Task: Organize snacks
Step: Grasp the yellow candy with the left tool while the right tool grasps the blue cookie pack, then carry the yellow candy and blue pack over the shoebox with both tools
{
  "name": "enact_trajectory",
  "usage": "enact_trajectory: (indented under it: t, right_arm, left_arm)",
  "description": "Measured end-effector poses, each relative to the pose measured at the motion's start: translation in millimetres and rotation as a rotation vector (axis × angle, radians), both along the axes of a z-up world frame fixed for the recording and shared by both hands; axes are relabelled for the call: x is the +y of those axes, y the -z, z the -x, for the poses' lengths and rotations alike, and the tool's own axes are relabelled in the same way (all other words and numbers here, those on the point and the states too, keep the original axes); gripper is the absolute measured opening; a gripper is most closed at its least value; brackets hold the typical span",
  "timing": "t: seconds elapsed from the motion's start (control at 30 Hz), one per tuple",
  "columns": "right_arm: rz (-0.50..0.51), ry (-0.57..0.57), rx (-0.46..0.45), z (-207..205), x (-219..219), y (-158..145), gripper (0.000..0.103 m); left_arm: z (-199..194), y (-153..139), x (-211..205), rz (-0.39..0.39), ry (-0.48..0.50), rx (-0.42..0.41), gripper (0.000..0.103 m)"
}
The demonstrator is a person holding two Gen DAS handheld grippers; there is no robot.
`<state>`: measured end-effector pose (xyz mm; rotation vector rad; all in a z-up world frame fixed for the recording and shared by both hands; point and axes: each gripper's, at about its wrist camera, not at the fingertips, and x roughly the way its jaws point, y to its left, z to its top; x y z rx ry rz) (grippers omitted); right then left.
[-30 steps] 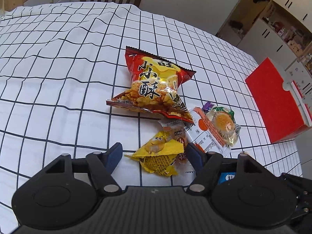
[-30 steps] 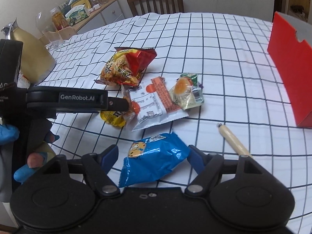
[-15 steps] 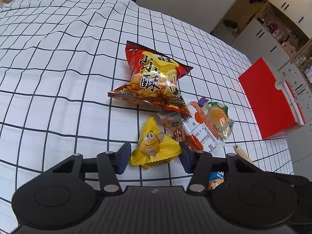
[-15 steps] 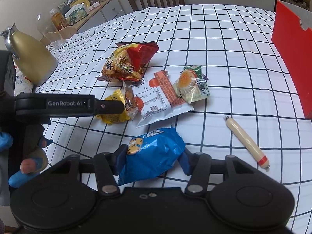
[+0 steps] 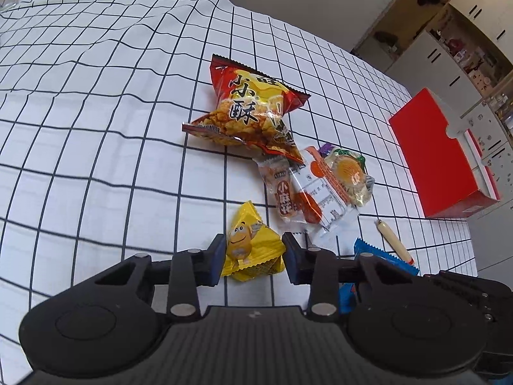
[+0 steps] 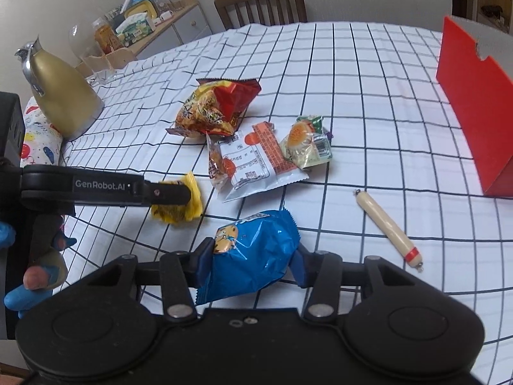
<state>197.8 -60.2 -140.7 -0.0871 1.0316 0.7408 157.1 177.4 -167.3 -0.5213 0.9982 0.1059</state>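
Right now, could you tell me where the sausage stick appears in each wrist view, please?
Left wrist: sausage stick lower right, just beyond the blue packet.
Right wrist: sausage stick right of centre, right of the blue packet.
Shared landmark: the red box, beyond it in both.

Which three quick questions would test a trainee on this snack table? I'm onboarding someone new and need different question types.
1. True or false: the right tool is shut on the blue packet.
2. Which snack sits between the left tool's fingers? A) yellow packet B) sausage stick C) red chip bag
3. Fill in: the sausage stick lies between the blue packet and the ____ box.

Key: 1 true; 2 A; 3 red
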Motion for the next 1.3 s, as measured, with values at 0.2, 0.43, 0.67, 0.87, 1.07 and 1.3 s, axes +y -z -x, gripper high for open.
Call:
enact_trajectory:
  t: [0.2,0.43,0.67,0.87,1.07,1.3]
  right_arm:
    - [-0.031,0.004,-0.019,6.3,-16.9,-11.8,0.046]
    - [-0.046,0.028,-0.016,11.3,-43.4,-19.7,0.046]
    - [-0.058,0.044,-0.051,17.3,-73.6,-34.3,0.046]
    - [-0.091,0.08,-0.06,13.9,-105.1,-47.1,0.046]
    - [-0.085,0.111,-0.077,5.4,-138.8,-61.2,0.046]
    - [-0.063,0.146,-0.149,-11.2,-176.6,-82.4,0.046]
  left_arm:
    - [10.3,-4.3,-12.7,0.031,-0.013,0.029,0.03]
    - [17.7,-9.7,-36.1,0.002,0.003,0.046,0.022]
    - [25.8,-14.9,-58.2,0.028,0.001,0.062,0.014]
    - [30.0,-17.4,-76.4,0.081,-0.007,0.075,0.013]
    - [22.8,-34.3,-101.3,0.108,0.013,0.063,0.013]
    - [-5.4,-65.5,-142.8,0.109,0.083,0.021,0.013]
